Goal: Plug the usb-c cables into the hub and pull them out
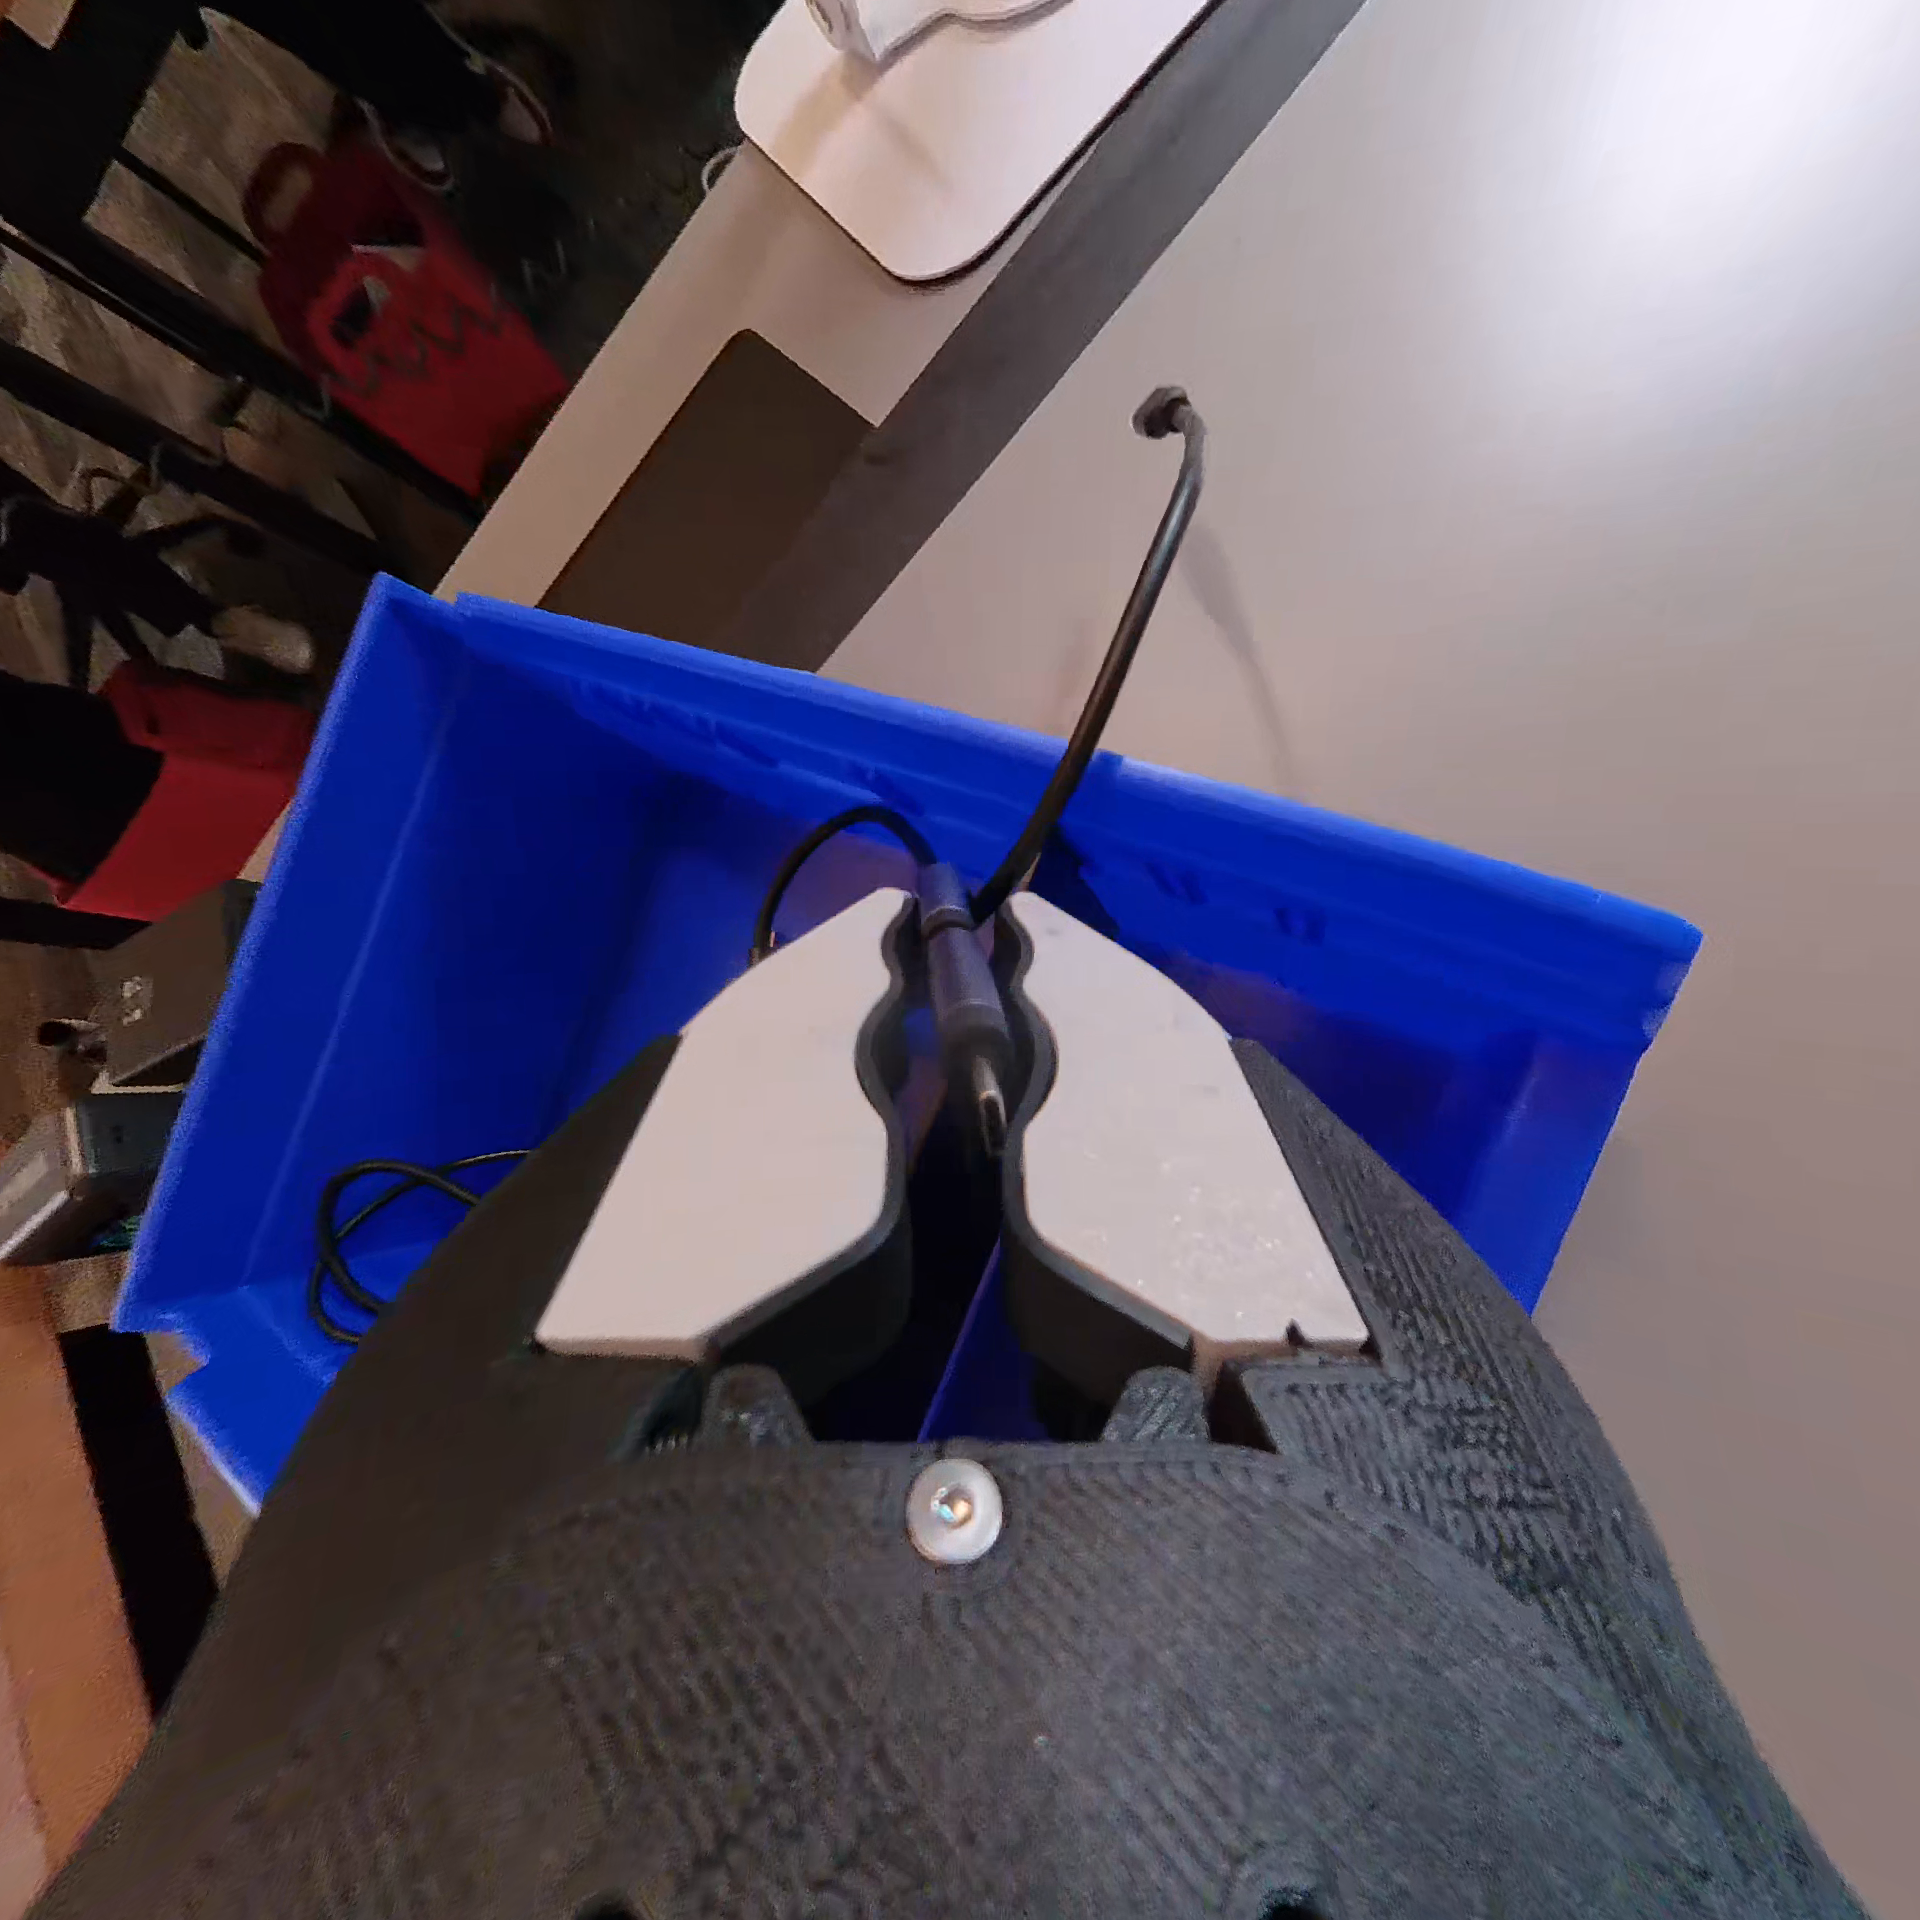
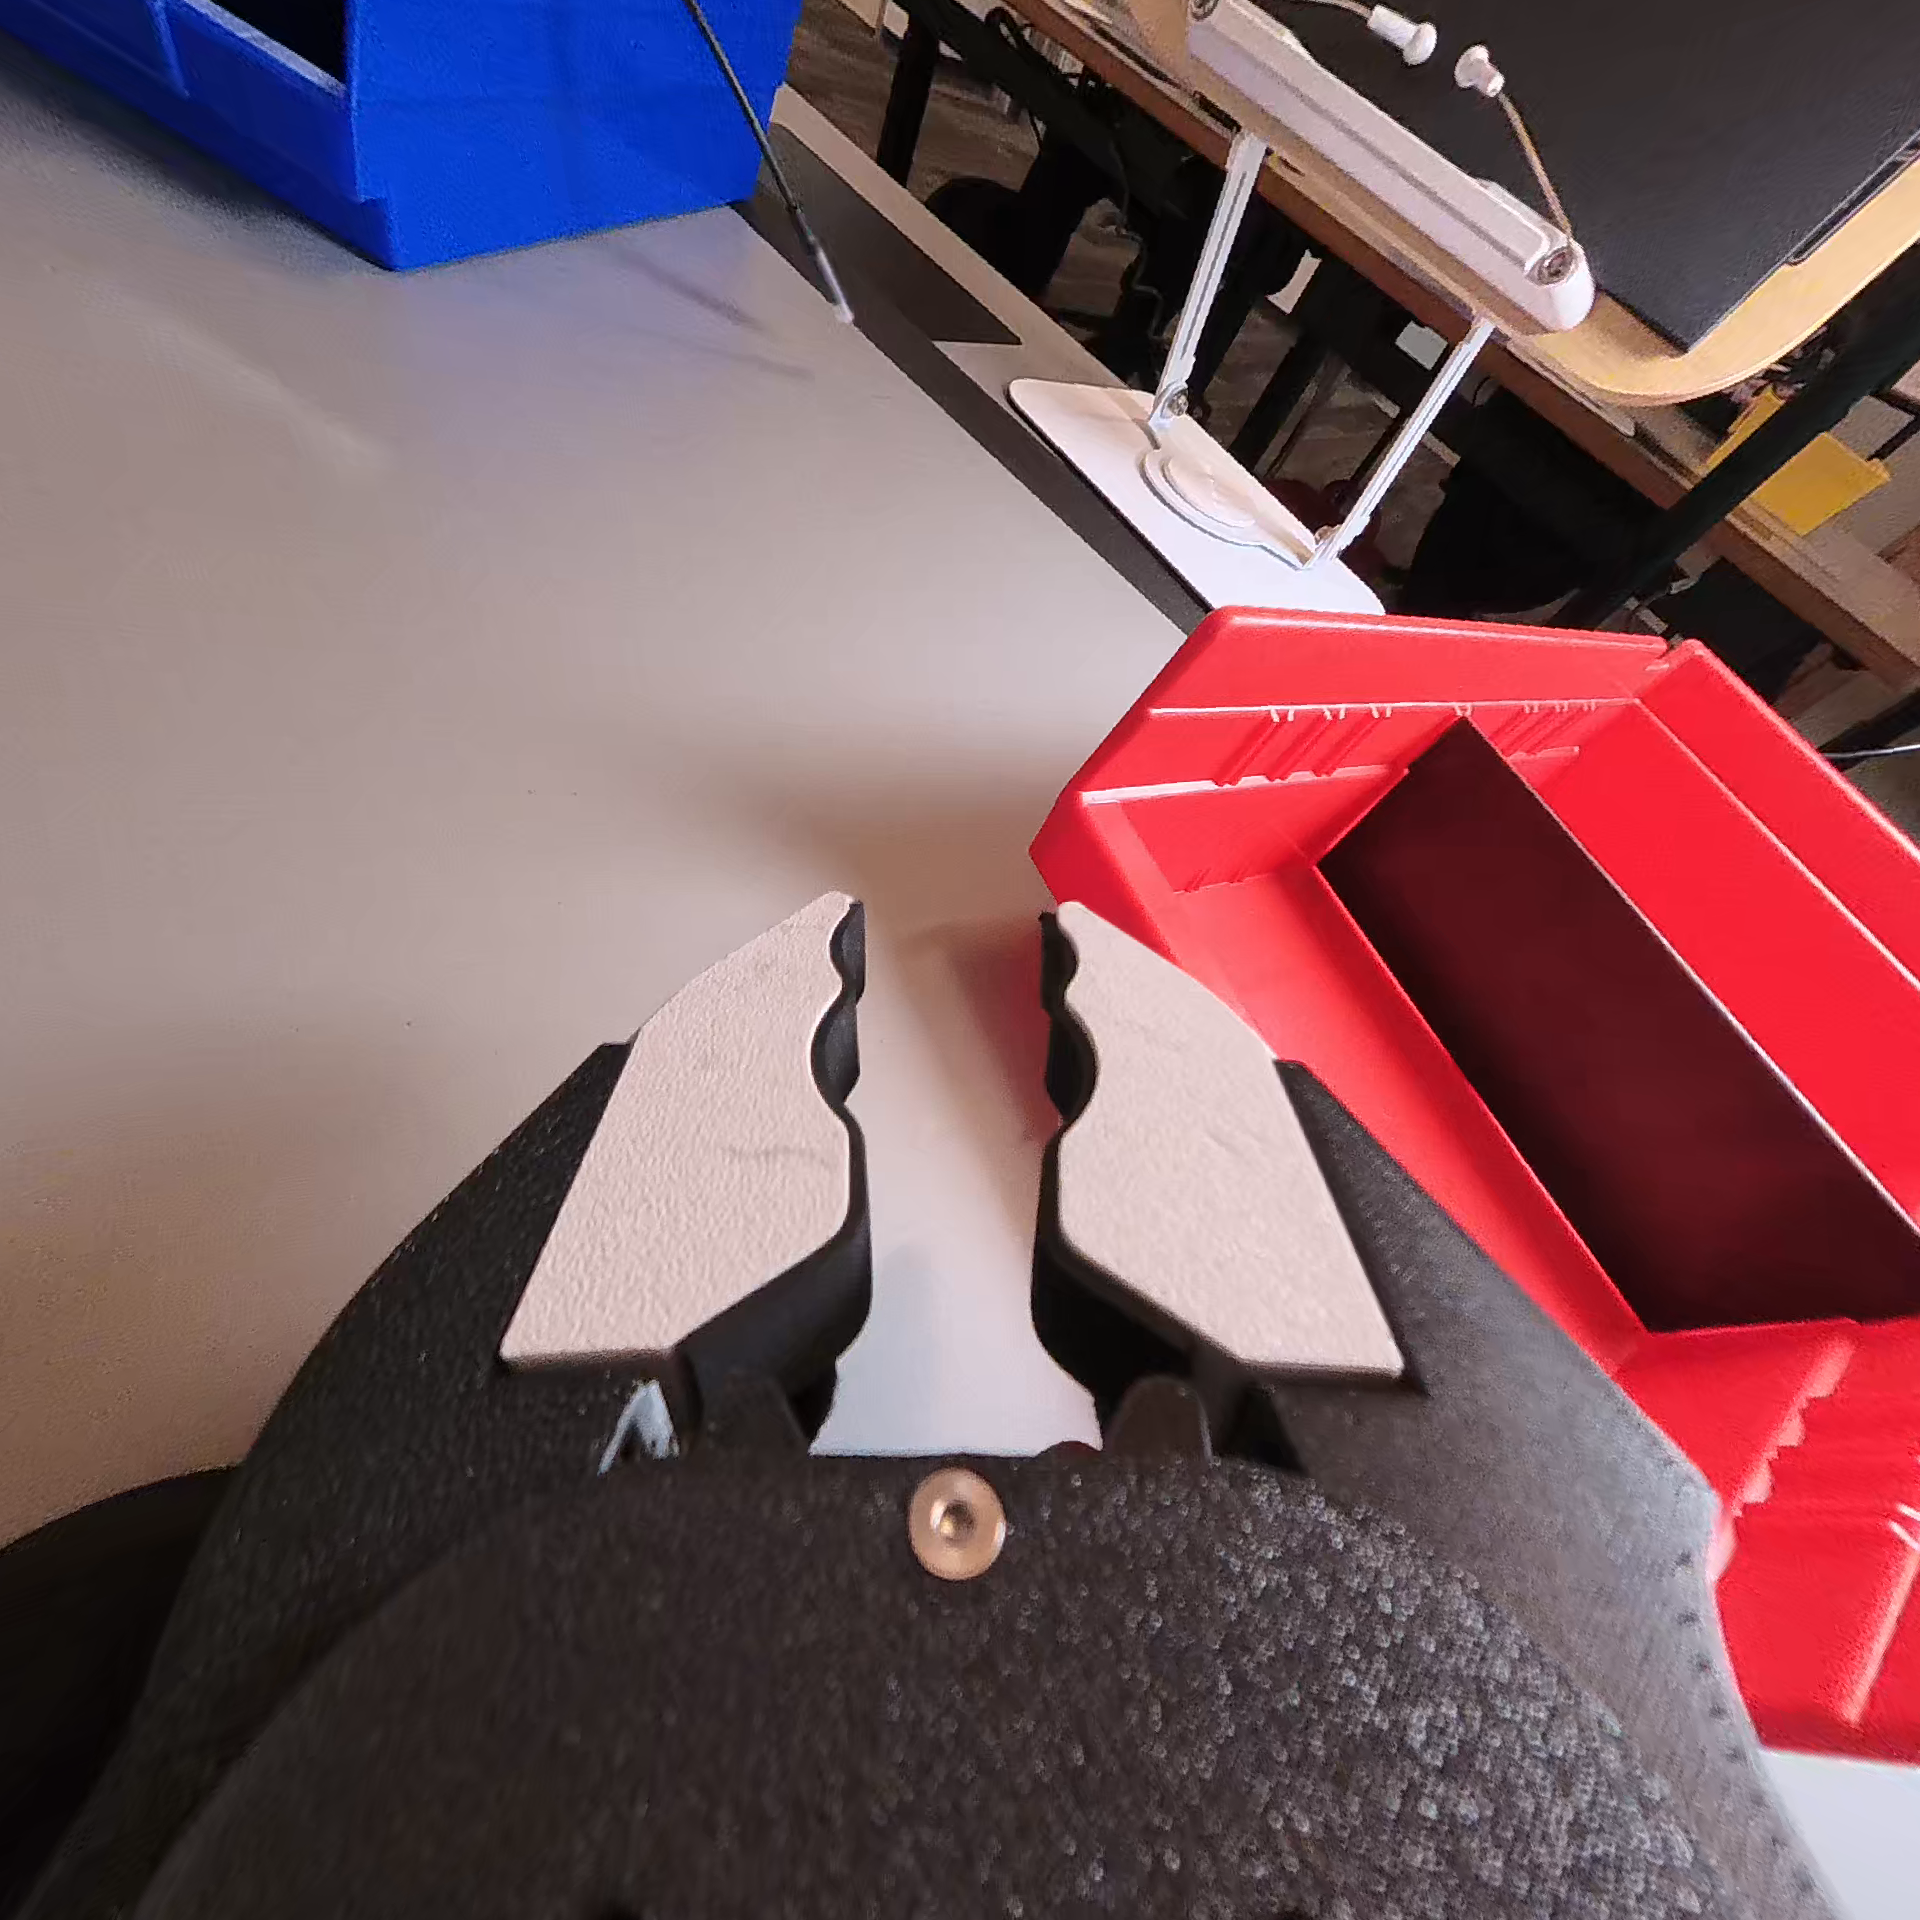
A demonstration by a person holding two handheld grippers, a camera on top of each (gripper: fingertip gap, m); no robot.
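My left gripper (image 1: 954, 909) is shut on a black USB-C cable plug (image 1: 964, 1003), metal tip pointing back toward the camera, held over the blue bin (image 1: 499, 883). Its cable (image 1: 1122, 634) arcs up out of the bin to its other end (image 1: 1162, 410) in the air. Another black cable (image 1: 358, 1236) lies coiled on the bin floor. My right gripper (image 2: 951, 914) is open and empty above the grey table (image 2: 416, 675), just left of the red bin (image 2: 1299, 935), which shows nothing inside. No hub is in view.
The blue bin also shows in the right wrist view (image 2: 540, 135) at the far left, with a cable end (image 2: 800, 218) hanging beside it. A white lamp base (image 2: 1174, 468) stands at the table's far edge; it shows in the left wrist view (image 1: 935, 135) too.
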